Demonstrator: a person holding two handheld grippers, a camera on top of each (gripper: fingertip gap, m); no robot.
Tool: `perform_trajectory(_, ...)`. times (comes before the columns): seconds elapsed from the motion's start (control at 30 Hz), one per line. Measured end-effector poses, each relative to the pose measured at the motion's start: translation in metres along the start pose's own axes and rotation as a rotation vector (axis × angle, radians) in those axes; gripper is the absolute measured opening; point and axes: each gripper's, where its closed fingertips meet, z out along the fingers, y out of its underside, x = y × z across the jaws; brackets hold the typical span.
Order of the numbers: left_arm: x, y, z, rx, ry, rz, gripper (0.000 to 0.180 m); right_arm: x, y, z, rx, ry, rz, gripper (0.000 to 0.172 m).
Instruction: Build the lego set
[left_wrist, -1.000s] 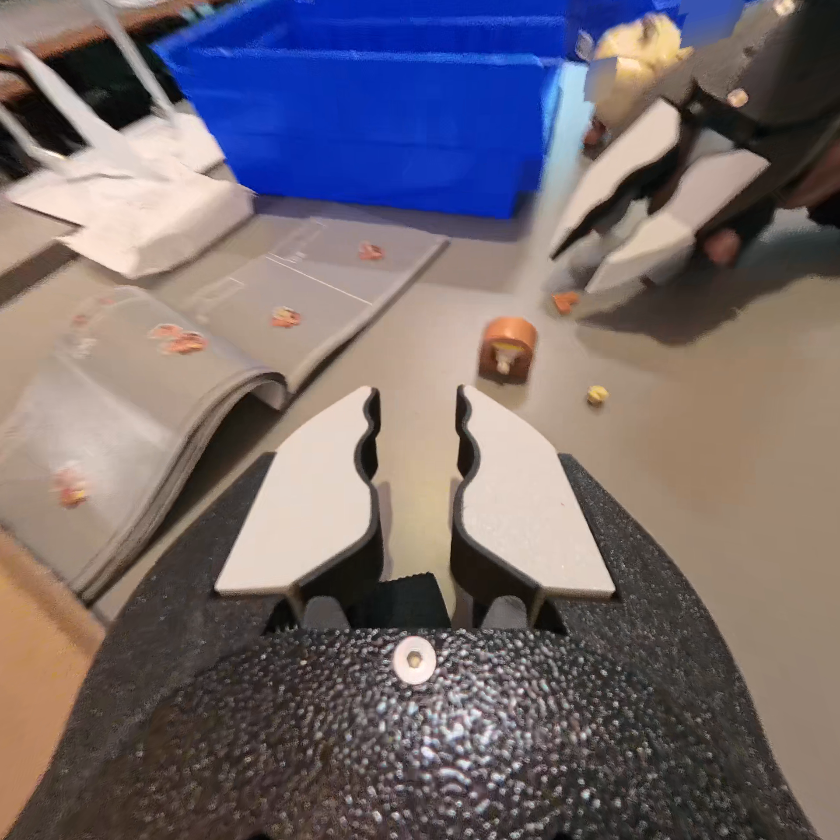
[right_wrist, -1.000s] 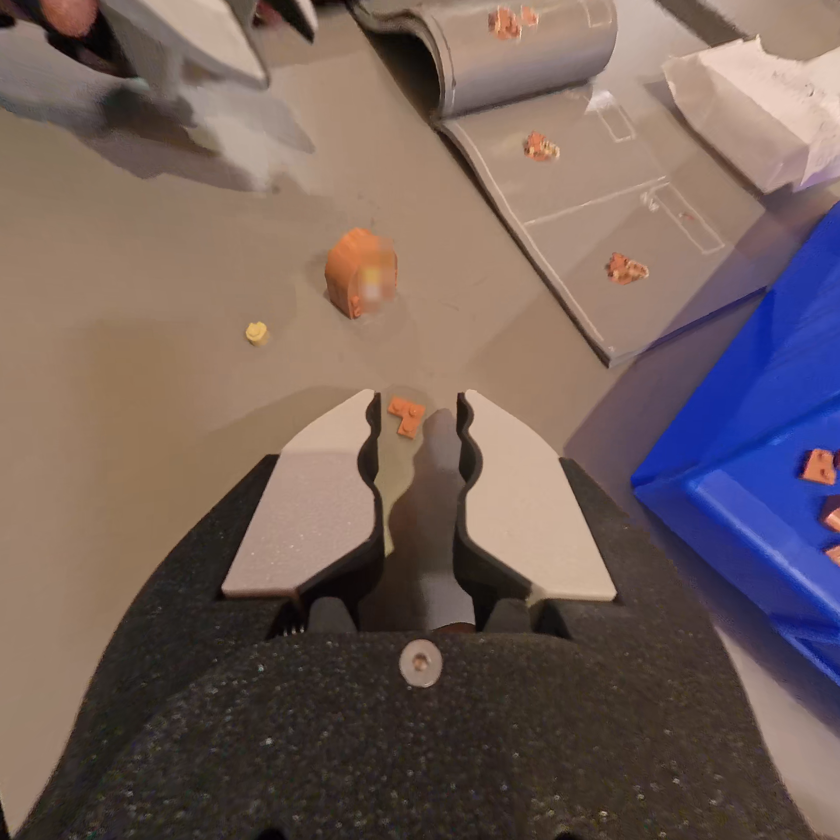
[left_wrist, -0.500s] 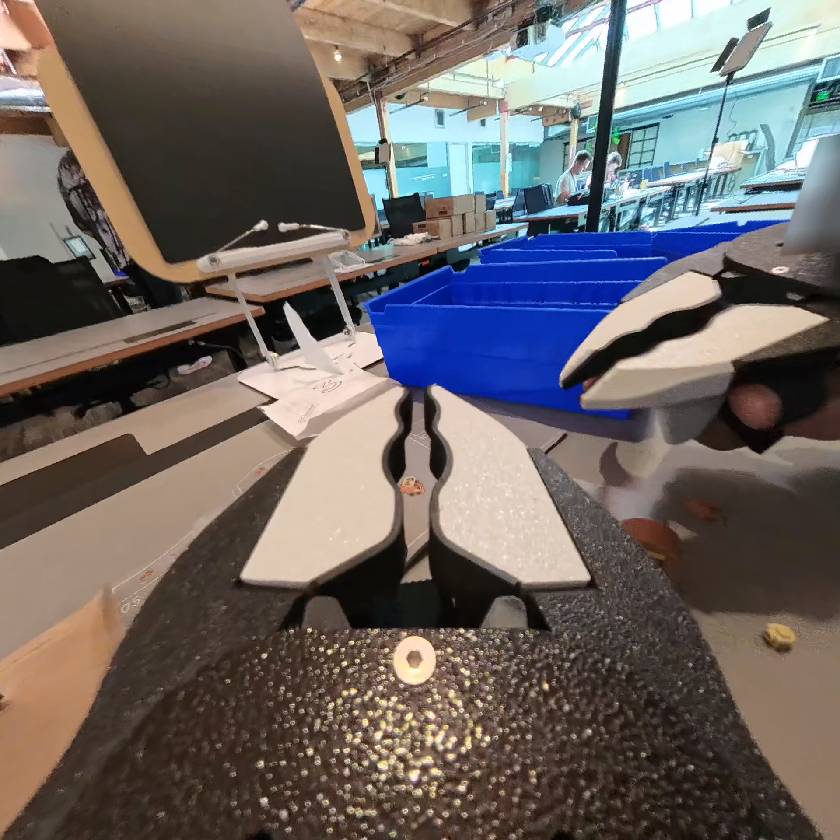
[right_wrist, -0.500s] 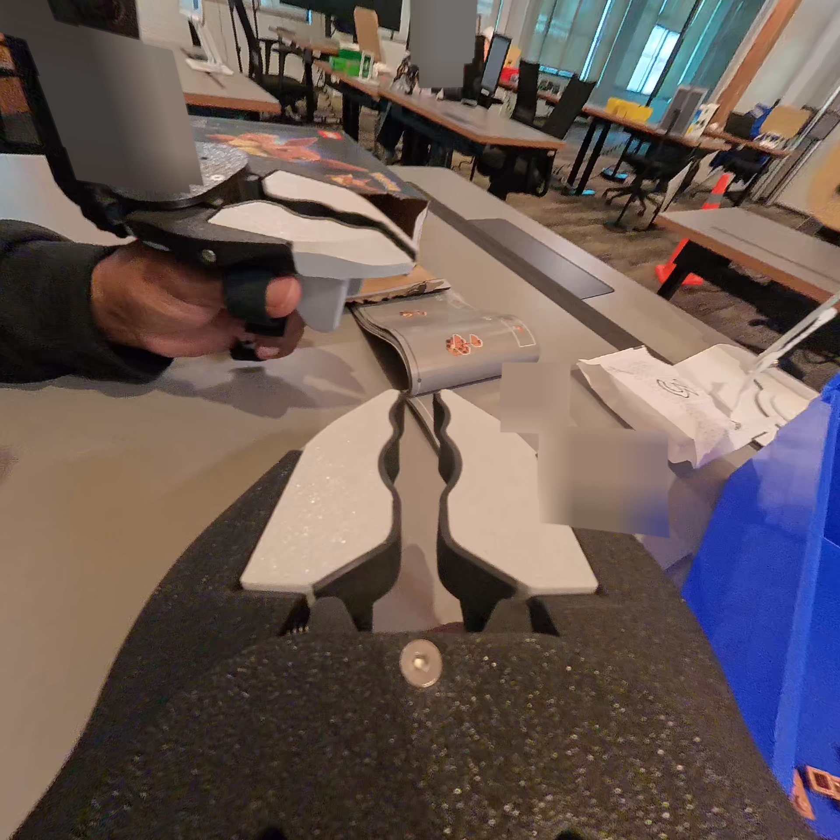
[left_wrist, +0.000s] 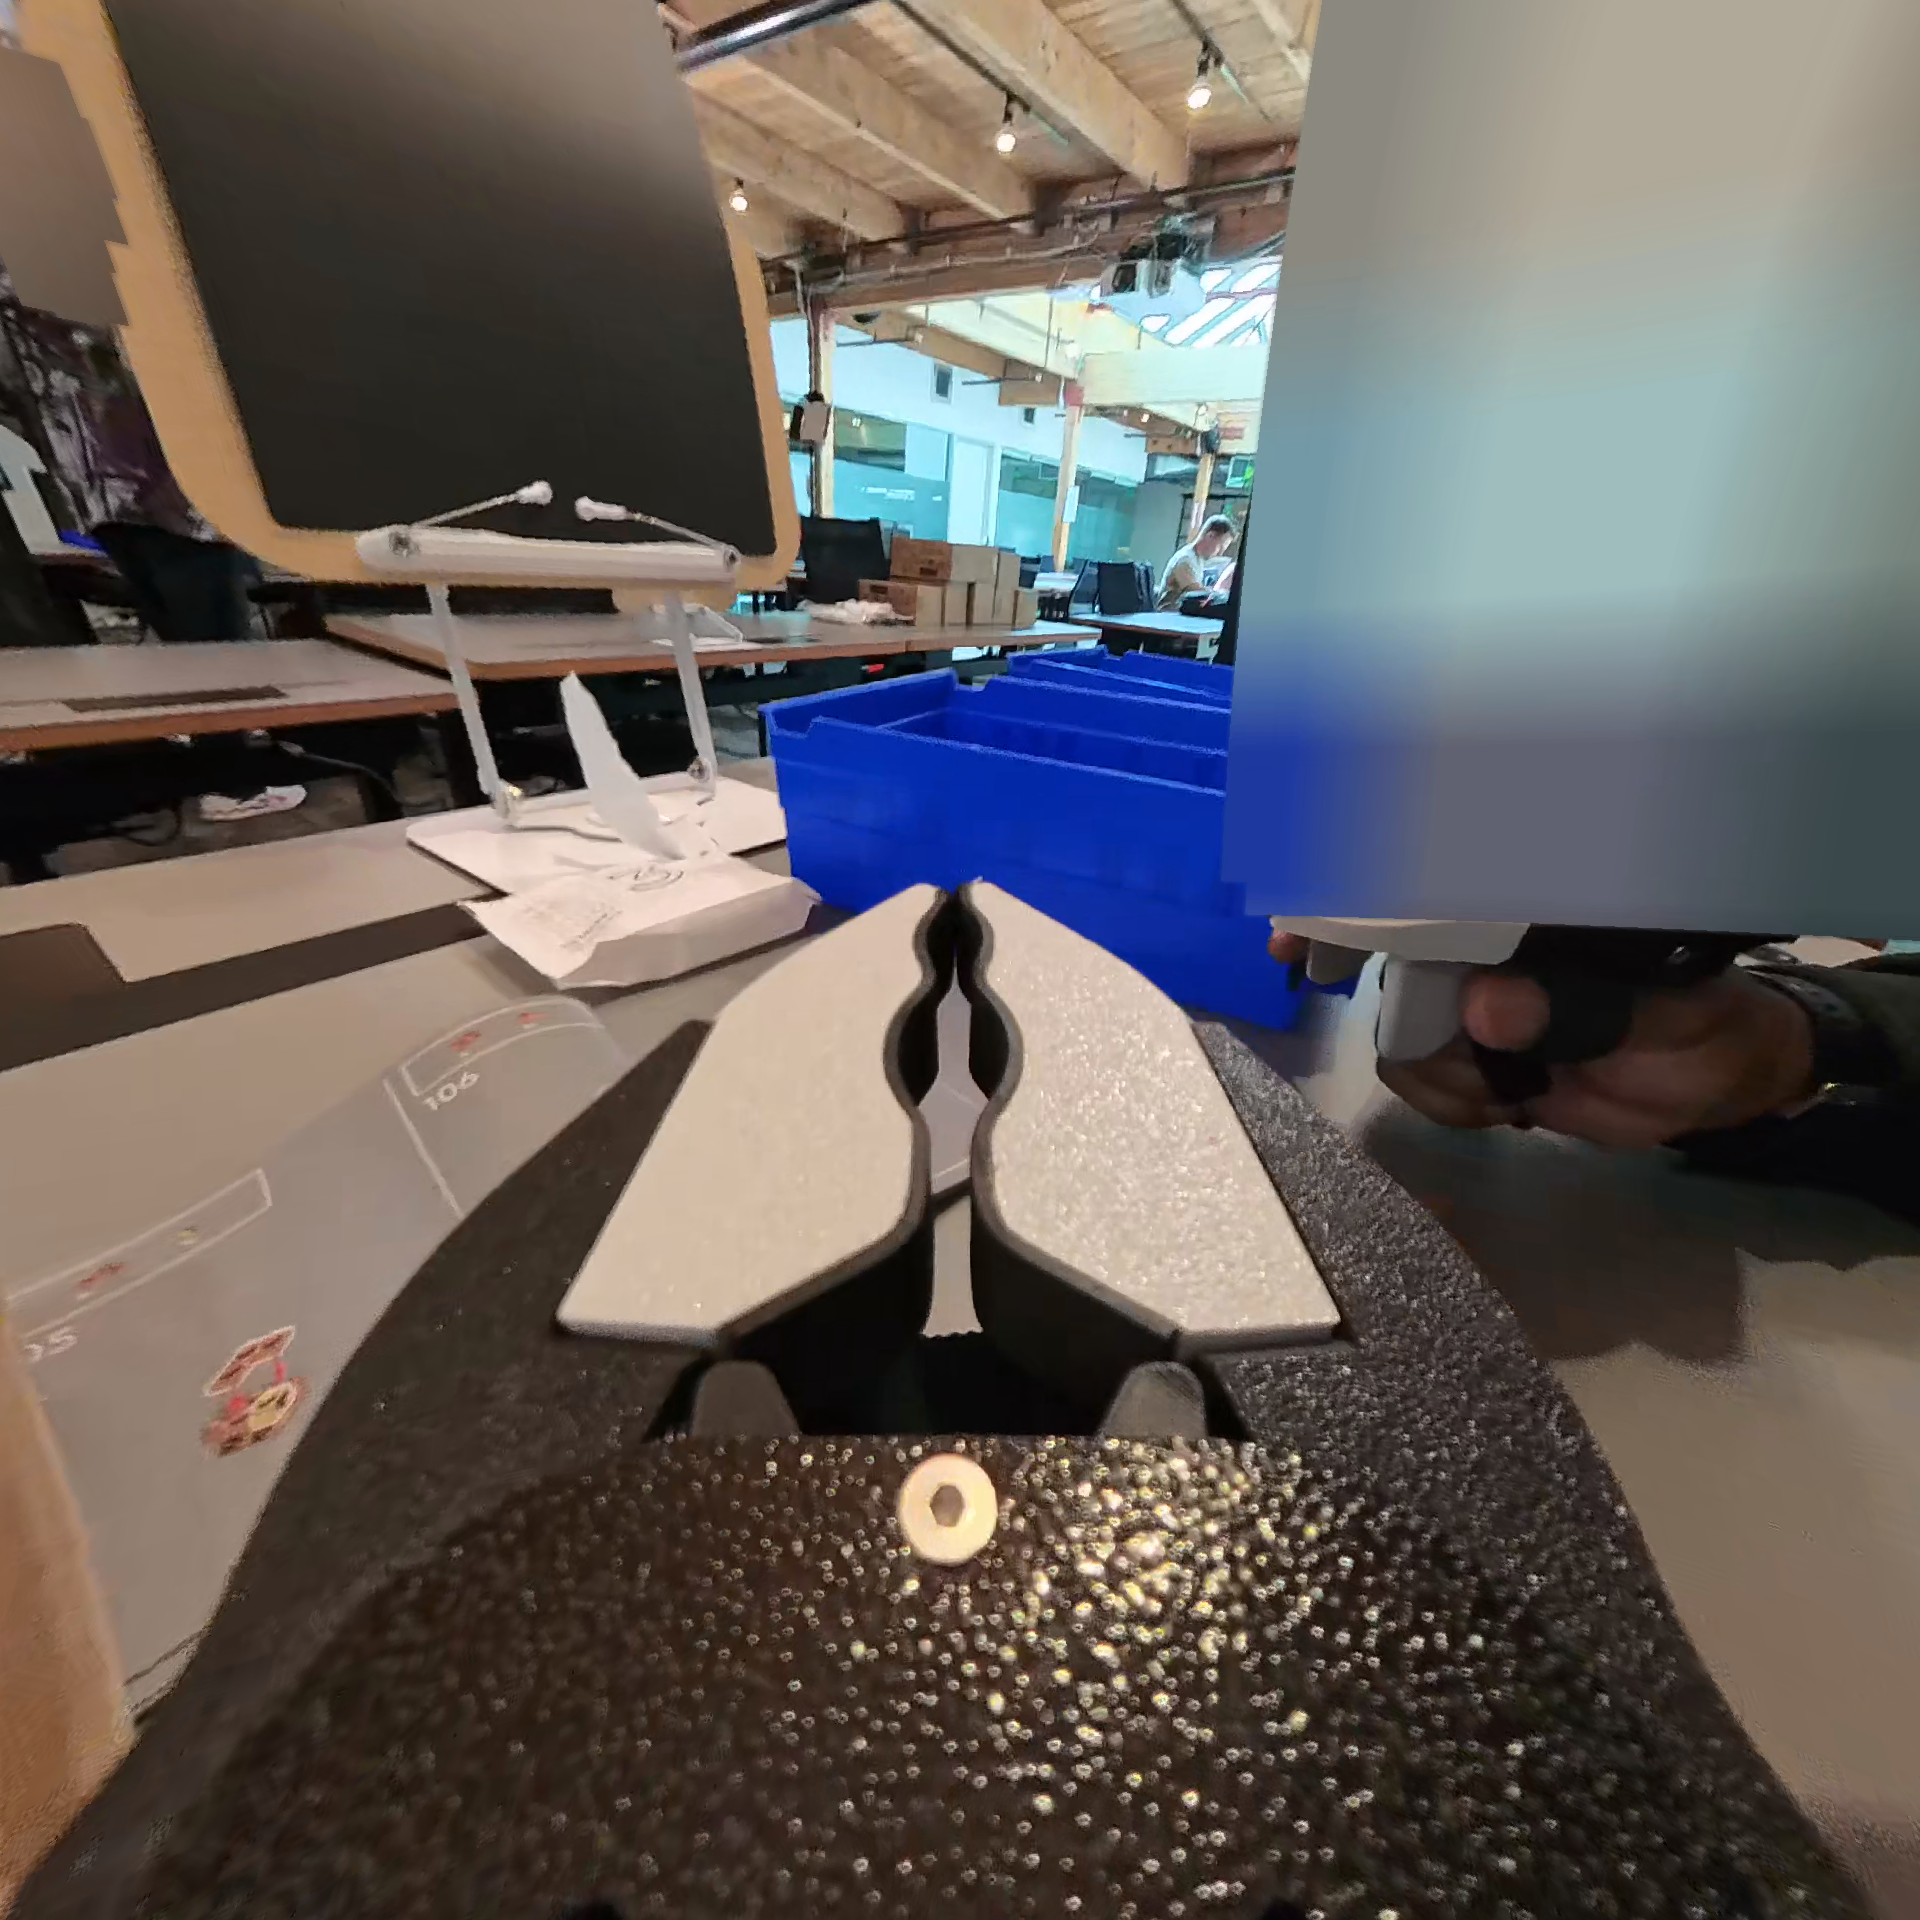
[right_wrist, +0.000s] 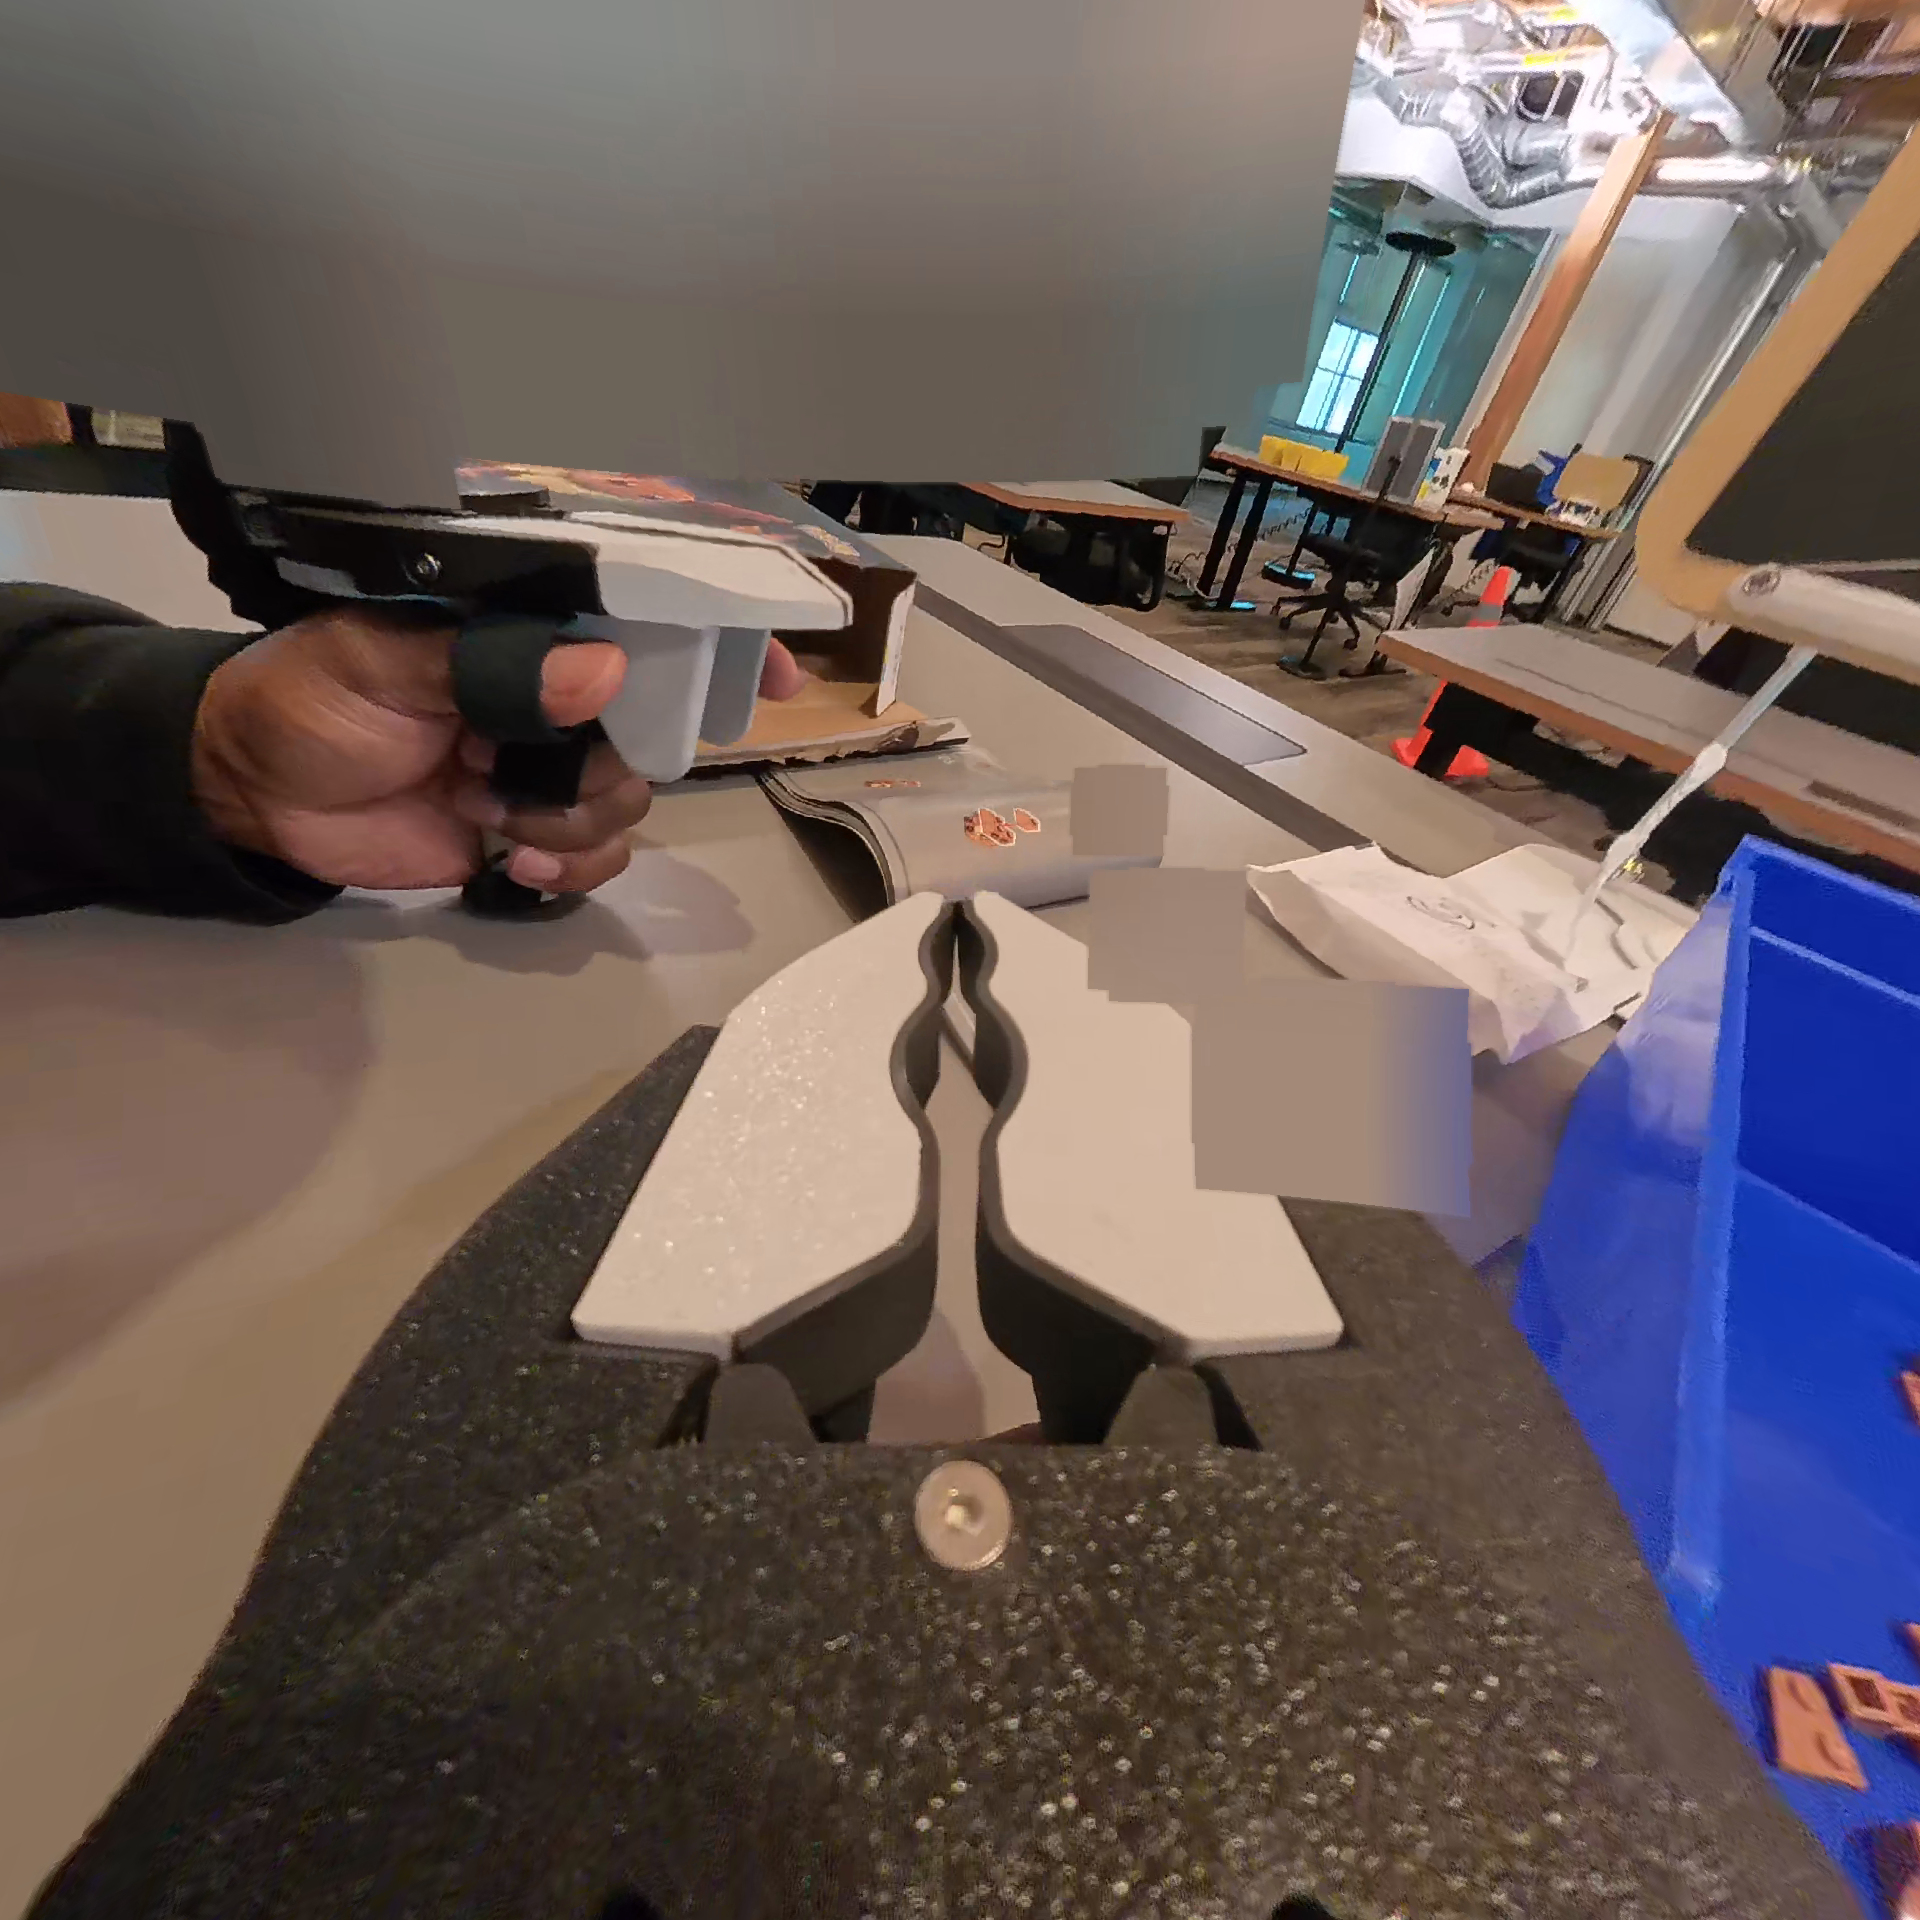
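My left gripper (left_wrist: 956, 906) is shut, its pads touching at the tips with nothing between them. It is held level above the grey table (left_wrist: 1714, 1403), pointing at the blue bins (left_wrist: 997, 800). My right gripper (right_wrist: 958, 914) is also shut with nothing between its pads, and points at an open grey booklet (right_wrist: 987, 842). The left gripper also shows in the right wrist view (right_wrist: 810, 597), held in a hand (right_wrist: 343, 758) that rests on the table. The hand holding the right gripper (left_wrist: 1621, 1060) shows at the right of the left wrist view.
A blue bin (right_wrist: 1818, 1143) with small brown pieces (right_wrist: 1829, 1725) stands close on the right. A white paper bag (left_wrist: 644, 914) and a board on a white stand (left_wrist: 457, 260) sit past the booklet (left_wrist: 260, 1143). A cardboard box (right_wrist: 831, 634) lies behind the left gripper. The grippers' ends are close to 10 cm from one another.
Both grippers tipped up from facing the tabletop to level, and both jaws closed on air. The small orange pieces on the table have left both views.
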Motion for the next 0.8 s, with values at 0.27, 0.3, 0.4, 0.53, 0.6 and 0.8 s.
perform_trajectory(0.27, -0.029, 0.007, -0.007, -0.069, -0.088, -0.049, 0.000, 0.012, 0.017, 0.004, -0.066, 0.005, 0.140, 0.000)
perform_trajectory(0.3, -0.034, 0.008, -0.008, -0.080, -0.115, -0.041, 0.000, 0.013, 0.018, 0.004, -0.070, 0.008, 0.140, 0.000)
perform_trajectory(0.4, -0.044, 0.007, -0.013, -0.085, -0.170, -0.040, 0.000, 0.014, 0.020, 0.004, -0.081, 0.013, 0.137, 0.000)
perform_trajectory(0.53, -0.037, 0.010, -0.011, -0.100, -0.139, -0.035, 0.000, 0.018, 0.020, 0.004, -0.078, 0.017, 0.156, 0.000)
perform_trajectory(0.6, -0.032, 0.011, -0.010, -0.103, -0.120, -0.015, 0.000, 0.018, 0.020, 0.004, -0.076, 0.013, 0.165, 0.000)
perform_trajectory(0.8, -0.027, 0.011, -0.009, -0.107, -0.098, -0.034, 0.000, 0.017, 0.020, 0.004, -0.077, 0.005, 0.160, 0.000)
